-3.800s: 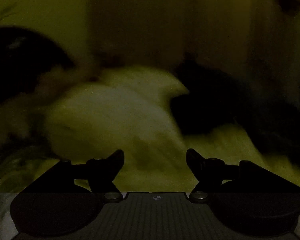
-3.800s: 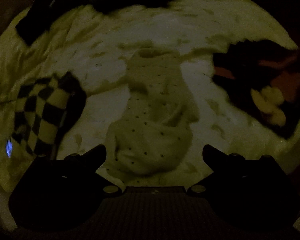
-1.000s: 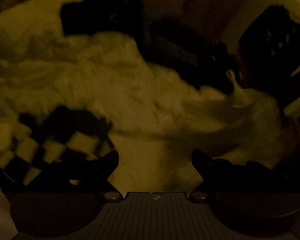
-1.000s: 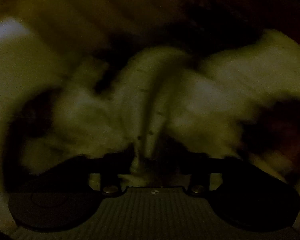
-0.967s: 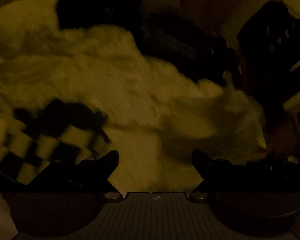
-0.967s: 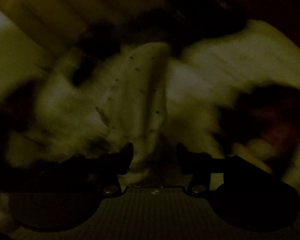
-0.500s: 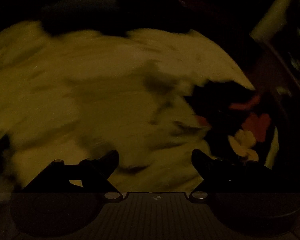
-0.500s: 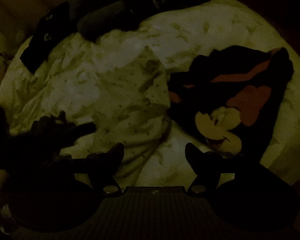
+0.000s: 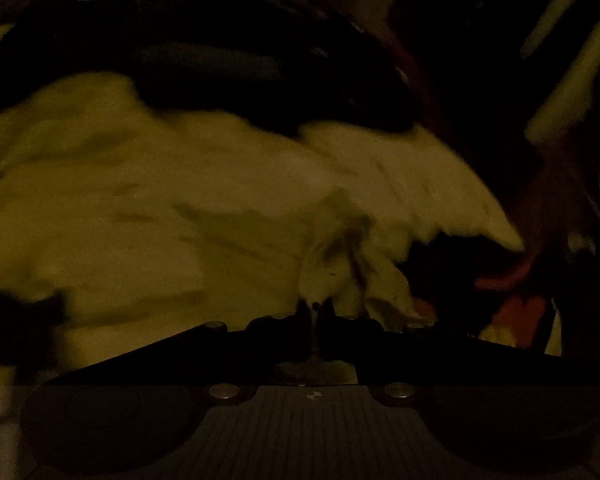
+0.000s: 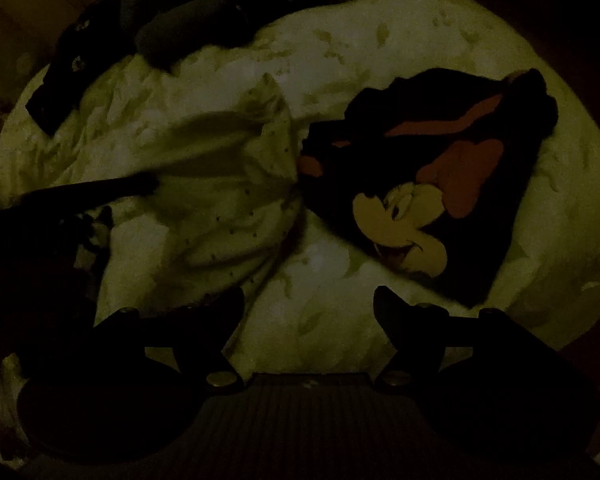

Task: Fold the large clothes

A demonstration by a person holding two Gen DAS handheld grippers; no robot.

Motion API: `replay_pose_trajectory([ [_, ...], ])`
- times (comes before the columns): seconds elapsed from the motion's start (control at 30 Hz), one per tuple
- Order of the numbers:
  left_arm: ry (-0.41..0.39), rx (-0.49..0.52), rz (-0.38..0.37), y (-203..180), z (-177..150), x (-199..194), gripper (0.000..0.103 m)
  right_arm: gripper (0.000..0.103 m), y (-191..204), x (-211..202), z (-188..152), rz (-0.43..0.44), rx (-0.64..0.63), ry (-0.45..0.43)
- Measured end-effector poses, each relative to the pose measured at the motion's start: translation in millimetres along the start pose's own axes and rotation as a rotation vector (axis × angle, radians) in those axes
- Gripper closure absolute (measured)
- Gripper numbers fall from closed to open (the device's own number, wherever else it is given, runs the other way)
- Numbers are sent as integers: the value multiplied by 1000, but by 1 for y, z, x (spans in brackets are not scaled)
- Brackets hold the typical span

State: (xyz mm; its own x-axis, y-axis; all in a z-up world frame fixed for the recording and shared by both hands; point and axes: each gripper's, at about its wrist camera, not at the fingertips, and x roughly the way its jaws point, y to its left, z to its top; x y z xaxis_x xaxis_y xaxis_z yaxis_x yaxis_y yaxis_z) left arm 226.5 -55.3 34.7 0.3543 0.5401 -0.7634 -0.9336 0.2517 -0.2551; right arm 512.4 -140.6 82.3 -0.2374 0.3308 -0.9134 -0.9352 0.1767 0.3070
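Pale dotted fabric, the garment (image 10: 228, 184) to be folded, is seen crumpled at ten o'clock from the right gripper (image 10: 309, 300), on a leaf-printed bedsheet (image 10: 400, 40). A pinch of that fabric (image 9: 332, 256) is clamped in the left gripper (image 9: 315, 312), whose jaws have just been closing and now meet on the cloth. The right gripper's jaws have just been opening and stand apart, with nothing held. A thin, off-centre pinch could slip free, or the sheet beneath could be caught with it. A dark cartoon-printed garment (image 10: 432, 184) lies at one o'clock, touching the dotted one, and could be dragged along. Dim light hides edges; dark clothes (image 10: 188, 32) are piled at eleven o'clock.
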Motion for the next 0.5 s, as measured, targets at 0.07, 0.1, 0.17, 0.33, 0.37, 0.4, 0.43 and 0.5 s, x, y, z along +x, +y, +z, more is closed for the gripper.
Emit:
replay_pose_trajectory([
  [0.07, -30, -26, 77, 22, -3, -40, 66, 27, 2, 4, 4, 26, 18, -7],
  [0.1, -43, -48, 111, 35, -9, -61, 66, 27, 4, 6, 6, 36, 24, -6],
  [0.17, -21, -102, 184, 57, -26, -86, 66, 27, 10, 13, 8, 70, 28, 6],
  [0.33, 42, -265, 322, 104, -70, -120, 67, 27, 30, 38, 15, 119, 14, 56],
  [0.37, 36, -307, 335, 111, -75, -125, 67, 27, 36, 45, 17, 124, 7, 62],
  [0.4, 29, -358, 339, 120, -80, -131, 67, 27, 40, 49, 19, 125, -1, 67],
  [0.43, 28, -394, 330, 127, -82, -135, 67, 26, 47, 57, 22, 129, -13, 74],
  [0.5, 25, -415, 313, 132, -82, -136, 67, 25, 56, 71, 27, 135, -19, 99],
])
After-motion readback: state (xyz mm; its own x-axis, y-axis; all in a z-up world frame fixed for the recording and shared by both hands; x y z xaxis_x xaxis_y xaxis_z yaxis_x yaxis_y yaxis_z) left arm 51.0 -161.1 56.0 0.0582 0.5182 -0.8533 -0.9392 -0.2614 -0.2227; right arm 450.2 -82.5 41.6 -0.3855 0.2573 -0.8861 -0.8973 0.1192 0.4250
